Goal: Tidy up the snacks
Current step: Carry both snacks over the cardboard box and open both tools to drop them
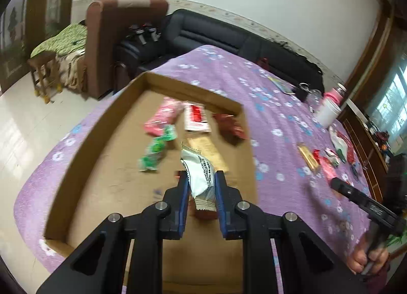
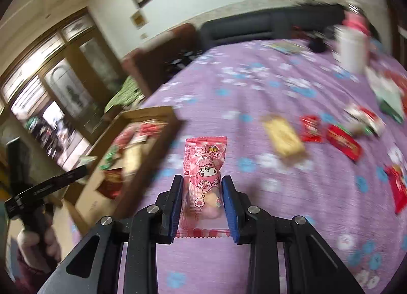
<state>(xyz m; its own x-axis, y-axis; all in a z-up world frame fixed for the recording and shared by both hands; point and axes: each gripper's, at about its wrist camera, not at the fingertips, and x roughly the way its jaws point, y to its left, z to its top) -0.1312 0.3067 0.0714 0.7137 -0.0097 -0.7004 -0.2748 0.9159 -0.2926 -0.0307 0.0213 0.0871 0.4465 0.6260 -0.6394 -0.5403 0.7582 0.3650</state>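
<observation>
My left gripper is shut on a white snack packet and hangs over the open cardboard box. Several snacks lie inside the box: pink, green, white-and-red, dark red and a tan bar. My right gripper is shut on a pink candy packet with a cartoon print, held above the purple flowered cloth. The box lies to its left. Loose snacks remain on the cloth: a yellow packet and red packets.
A white cup with a pink-topped bottle behind it stands at the table's far right. A dark sofa and a brown armchair lie beyond the table. The other handheld gripper and a hand show at right.
</observation>
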